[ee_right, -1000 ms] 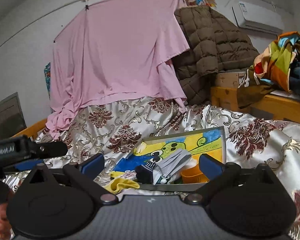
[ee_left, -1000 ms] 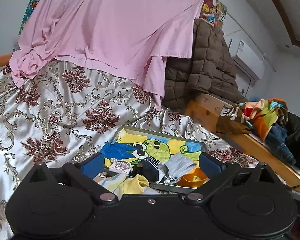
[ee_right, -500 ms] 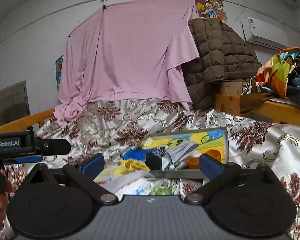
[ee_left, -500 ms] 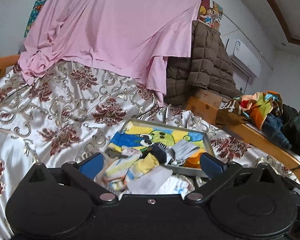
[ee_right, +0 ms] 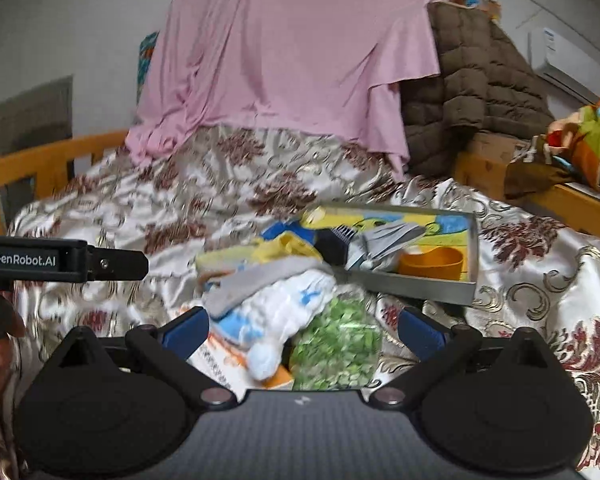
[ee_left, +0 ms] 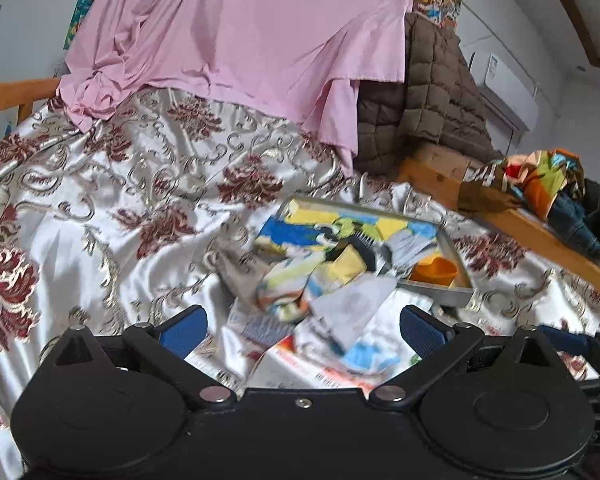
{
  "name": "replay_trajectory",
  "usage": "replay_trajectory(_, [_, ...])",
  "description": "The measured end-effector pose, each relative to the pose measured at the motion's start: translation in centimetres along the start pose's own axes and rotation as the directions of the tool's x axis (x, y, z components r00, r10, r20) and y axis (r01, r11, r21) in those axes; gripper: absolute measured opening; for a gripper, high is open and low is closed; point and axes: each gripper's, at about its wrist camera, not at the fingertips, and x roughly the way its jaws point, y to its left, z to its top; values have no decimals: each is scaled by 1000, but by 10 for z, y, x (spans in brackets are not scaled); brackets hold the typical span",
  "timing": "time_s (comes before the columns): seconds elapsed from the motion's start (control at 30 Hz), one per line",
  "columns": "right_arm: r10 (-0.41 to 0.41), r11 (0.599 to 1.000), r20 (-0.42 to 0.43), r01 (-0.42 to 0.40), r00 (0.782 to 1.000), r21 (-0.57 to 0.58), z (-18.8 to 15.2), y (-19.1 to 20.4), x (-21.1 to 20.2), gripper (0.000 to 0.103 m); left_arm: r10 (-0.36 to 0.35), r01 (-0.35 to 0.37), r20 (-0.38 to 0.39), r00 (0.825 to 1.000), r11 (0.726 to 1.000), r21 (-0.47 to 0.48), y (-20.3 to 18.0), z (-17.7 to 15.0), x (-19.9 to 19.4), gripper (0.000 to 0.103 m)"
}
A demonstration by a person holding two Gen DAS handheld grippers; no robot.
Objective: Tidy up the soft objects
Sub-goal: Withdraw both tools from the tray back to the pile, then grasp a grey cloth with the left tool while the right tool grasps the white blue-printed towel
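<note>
A heap of socks and small cloths [ee_left: 324,280] lies on the bedspread, spilling over the near edge of a grey tray [ee_left: 452,296] with a cartoon picture inside. The heap [ee_right: 276,280] and the tray [ee_right: 416,284] also show in the right wrist view. In the tray lie a dark striped sock [ee_right: 336,244], a grey sock [ee_right: 392,236] and an orange cup [ee_right: 432,262]. A green-patterned packet [ee_right: 340,344] lies nearest me. My left gripper [ee_left: 302,330] is open and empty, just short of the heap. My right gripper [ee_right: 302,330] is open and empty above the white-and-blue cloth [ee_right: 276,316].
The floral satin bedspread [ee_left: 120,208] covers the bed. A pink sheet [ee_left: 240,40] and a brown quilted coat [ee_left: 428,100] hang at the back. A wooden rail [ee_left: 540,236] with piled clothes [ee_left: 548,184] runs along the right. The left gripper's body [ee_right: 60,260] shows at left in the right wrist view.
Both grippers have drawn back and up from the tray. More of the heap and the bedspread in front of the tray has come into view. Both stay open.
</note>
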Motion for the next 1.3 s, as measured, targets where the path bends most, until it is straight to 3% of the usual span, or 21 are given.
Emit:
replay_trajectory(0.3, [-12, 987, -63, 2, 998, -162, -16, 34, 24, 103, 40, -36, -38, 998, 994, 102, 22, -29, 4, 102])
replay_trajectory(0.5, [-31, 967, -79, 10, 996, -253, -24, 49, 37, 103, 77, -71, -64, 995, 993, 92, 33, -34, 10, 102])
replay_trajectory(0.77, [-45, 942, -55, 24, 997, -334, -29, 61, 47, 103, 35, -29, -107, 994, 998, 60, 35, -21, 30, 102])
replay_trajectory(1.0, [-84, 933, -9, 75, 996, -351, -31, 60, 58, 103, -55, 62, -101, 993, 996, 67, 27, -5, 50, 102])
replay_trajectory(1.13, [-101, 926, 38, 108, 994, -362, -30, 57, 65, 103, -148, 150, -118, 982, 989, 11, 23, 6, 69, 102])
replay_trajectory(1.3, [-93, 926, 81, 116, 992, -360, -28, 55, 73, 103, -216, 225, -147, 965, 973, 48, 11, 16, 91, 102])
